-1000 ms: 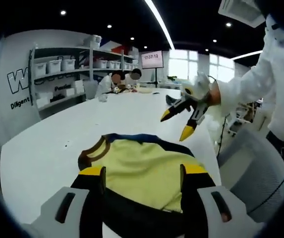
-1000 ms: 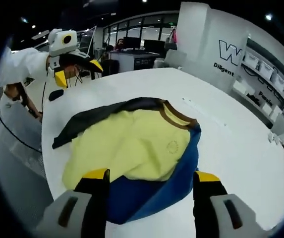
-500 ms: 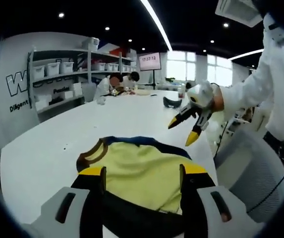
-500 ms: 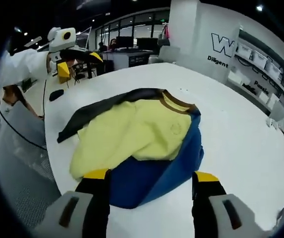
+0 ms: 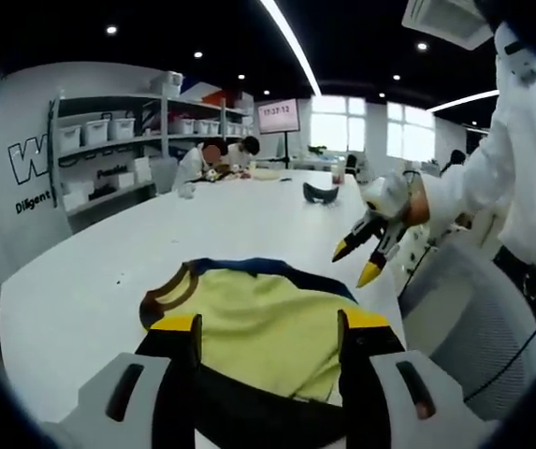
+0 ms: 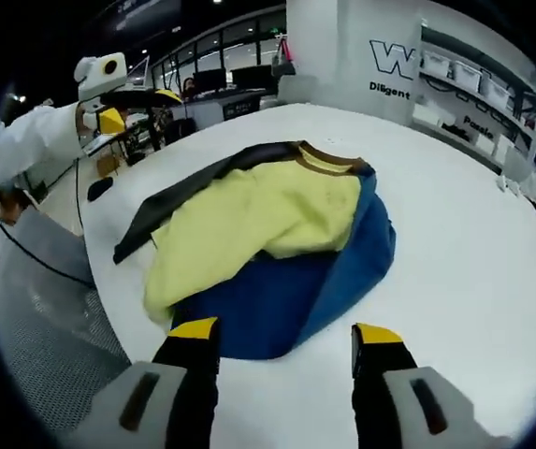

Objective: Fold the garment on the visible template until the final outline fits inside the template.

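Observation:
A garment (image 5: 266,313) in yellow, blue and black with a brown collar lies crumpled on the white table (image 5: 99,271). My left gripper (image 5: 269,323) hangs open in front of it, with its yellow-tipped jaws wide apart and nothing between them. To the right, off the table's edge, a gloved hand holds my right gripper (image 5: 354,262) in the air, jaws apart. In the right gripper view the garment (image 6: 268,220) lies ahead of my open right gripper (image 6: 284,332), yellow layer over blue, black sleeve at the left. My left gripper (image 6: 138,108) hovers at the upper left, beyond the table's edge.
A small black object (image 5: 321,192) lies farther along the table. People sit at the far end (image 5: 219,159). Shelves with white bins (image 5: 118,131) line the wall. A grey mesh chair (image 5: 464,318) stands by the table's right edge. The person's white sleeve (image 5: 520,159) is at right.
My right gripper has drawn back and lower, away from the garment toward the table's edge. The garment lies as before. The left gripper has barely moved.

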Available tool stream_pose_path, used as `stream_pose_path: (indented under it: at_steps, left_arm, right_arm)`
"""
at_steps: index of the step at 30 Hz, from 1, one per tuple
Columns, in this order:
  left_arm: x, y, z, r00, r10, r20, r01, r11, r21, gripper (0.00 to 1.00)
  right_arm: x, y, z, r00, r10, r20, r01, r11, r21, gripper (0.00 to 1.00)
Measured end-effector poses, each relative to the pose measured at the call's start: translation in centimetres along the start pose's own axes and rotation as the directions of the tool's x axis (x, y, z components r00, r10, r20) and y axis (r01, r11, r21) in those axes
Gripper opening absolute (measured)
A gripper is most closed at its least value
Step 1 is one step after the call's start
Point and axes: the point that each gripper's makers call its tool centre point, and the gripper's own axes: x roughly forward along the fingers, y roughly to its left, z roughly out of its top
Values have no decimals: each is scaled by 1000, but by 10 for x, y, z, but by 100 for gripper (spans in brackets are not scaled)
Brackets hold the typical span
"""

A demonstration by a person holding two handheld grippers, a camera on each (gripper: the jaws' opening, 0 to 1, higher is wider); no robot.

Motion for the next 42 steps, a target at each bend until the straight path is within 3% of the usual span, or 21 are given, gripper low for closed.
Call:
stream_pose_path:
  at_steps: [8,14,17,22,30,35,42]
  left_arm:
    - [1,-2,2,1000,-8,1,8,1000,5,55]
    - [1,-2,0,1000,-11,-6,11,1000,5,55]
    - [1,-2,0,1000,-11,-8,11,1000,7,55]
    - [-1,-2,-1,1000,-7,-13,7,1000,11,54]
    - [-4,-1,1,1000,-1,-15,1,1000,17,54]
    - [-4,-1,0,1000,0,-16,0,1000,14,54]
    - [-6,0,-1,1000,2,-17,-2,1000,13,53]
  right_arm:
    - [3,-3,-11,1000,-24,-5,24,998,54,44]
    - [11,-5,-9,999,-31,5,31,994,109,35]
    - [16,-9,-10,1000,-30,0,29,990,138,24]
    - [22,-15,-6,999,-41,10,39,983,179,20]
    - [31,-20,-1,998,-58,-11,59,986,154,12]
    - [32,-24,-2,997,-69,-34,73,991,115,0]
    - [27,-31,1,995,-82,-50,85,994,65,0]
